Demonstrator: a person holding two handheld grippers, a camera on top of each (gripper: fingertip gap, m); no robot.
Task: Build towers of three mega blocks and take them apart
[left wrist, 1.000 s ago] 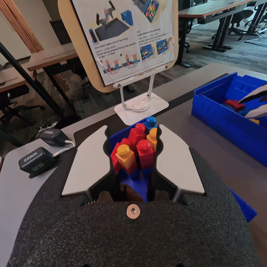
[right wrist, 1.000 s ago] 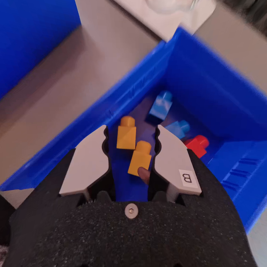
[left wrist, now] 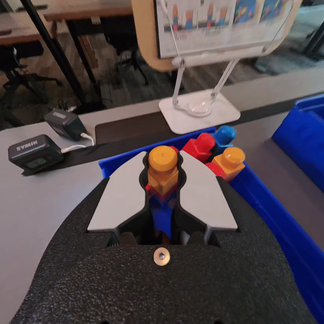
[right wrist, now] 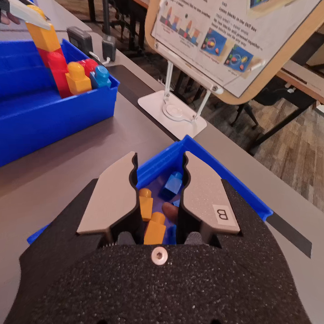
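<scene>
The grey table (right wrist: 98,140) carries two blue bins. The left bin (right wrist: 57,112) holds upright block towers, while the right bin (right wrist: 226,177) holds loose yellow and blue blocks. The left gripper (left wrist: 163,168) has its jaws closed on the yellow top block (left wrist: 163,168) of a yellow, red and blue tower (right wrist: 50,52), which leans within the left bin. The right gripper (right wrist: 159,175) hangs over the right bin, jaws wide apart and empty. These blocks look like light, rigid, smooth plastic, so a firm squeeze on the flat sides should hold; pulling by the top block alone might separate the stack.
</scene>
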